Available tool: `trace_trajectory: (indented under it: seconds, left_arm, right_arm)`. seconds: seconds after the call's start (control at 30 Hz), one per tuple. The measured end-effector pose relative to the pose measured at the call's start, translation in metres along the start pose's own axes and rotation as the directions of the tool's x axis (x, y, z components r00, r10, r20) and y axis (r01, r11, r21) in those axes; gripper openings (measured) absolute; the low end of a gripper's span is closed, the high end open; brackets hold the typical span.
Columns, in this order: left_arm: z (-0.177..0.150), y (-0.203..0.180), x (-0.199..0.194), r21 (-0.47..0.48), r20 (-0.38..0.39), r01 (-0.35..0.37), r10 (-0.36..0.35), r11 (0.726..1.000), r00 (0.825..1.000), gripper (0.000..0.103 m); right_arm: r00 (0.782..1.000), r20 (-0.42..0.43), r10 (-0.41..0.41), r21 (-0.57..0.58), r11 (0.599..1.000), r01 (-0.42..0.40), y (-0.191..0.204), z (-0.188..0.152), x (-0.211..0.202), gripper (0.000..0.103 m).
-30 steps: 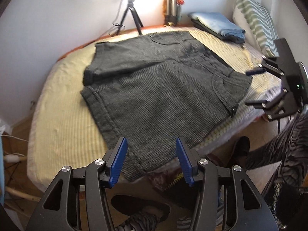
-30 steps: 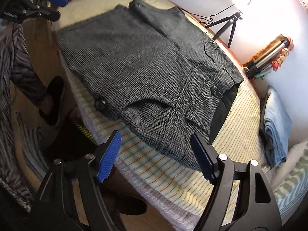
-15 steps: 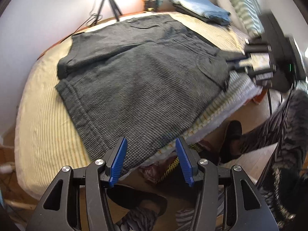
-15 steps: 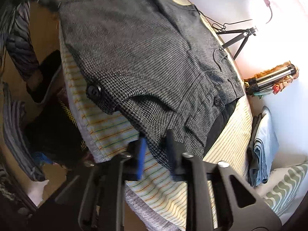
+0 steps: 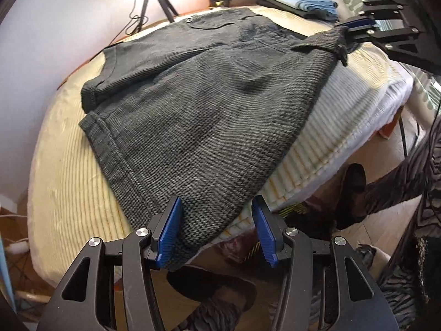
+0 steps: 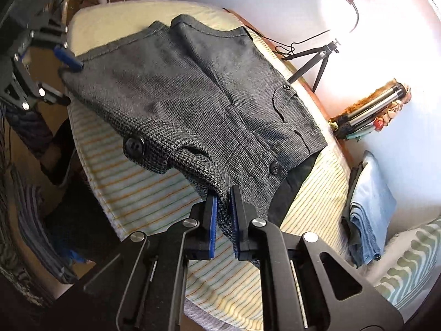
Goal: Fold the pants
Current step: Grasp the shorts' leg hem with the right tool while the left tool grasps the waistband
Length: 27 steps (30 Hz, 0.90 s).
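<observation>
Dark grey houndstooth woven short pants [image 5: 209,104] lie flat on the yellow-striped bed cover [image 5: 66,182], long axis running waistband to leg hems across your front. Your right gripper [image 6: 222,220] is clamped on the near waistband corner, lifting it slightly. Your left gripper [image 5: 216,230] has its blue pads spread wide, straddling the near hem corner without pinching it. That corner lies directly ahead between the pads; close there next.
</observation>
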<state>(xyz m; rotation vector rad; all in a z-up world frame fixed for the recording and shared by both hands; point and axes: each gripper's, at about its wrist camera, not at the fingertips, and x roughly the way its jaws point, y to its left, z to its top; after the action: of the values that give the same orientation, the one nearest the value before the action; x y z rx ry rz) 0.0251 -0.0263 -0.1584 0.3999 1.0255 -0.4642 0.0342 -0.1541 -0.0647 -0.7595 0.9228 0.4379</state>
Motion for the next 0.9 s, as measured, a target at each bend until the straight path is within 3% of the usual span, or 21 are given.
trace_trajectory:
  seconds: [0.13,0.27,0.63,0.9]
  left_arm:
    - [0.003,0.0,-0.002,0.023,0.03,-0.061,0.06,0.998,0.998,0.036]
    - [0.006,0.001,-0.004,0.036,0.047,-0.074,0.072,0.997,0.996,0.009]
    - [0.031,0.027,-0.042,-0.042,0.198,-0.092,0.098,0.995,0.975,0.004]
    - [0.067,0.051,-0.079,-0.071,0.325,-0.124,0.14,0.99,0.935,0.003]
  right_arm:
    - [1.0,0.015,0.014,0.036,0.999,-0.015,-0.003,0.0,-0.003,0.009]
    - [1.0,0.02,0.018,0.06,0.998,-0.019,-0.007,0.0,-0.006,0.009]
    - [0.999,0.05,-0.001,0.1,0.995,-0.004,-0.009,-0.002,-0.016,0.007]
    - [0.99,0.129,-0.056,0.159,0.987,0.035,-0.03,0.017,-0.045,0.005]
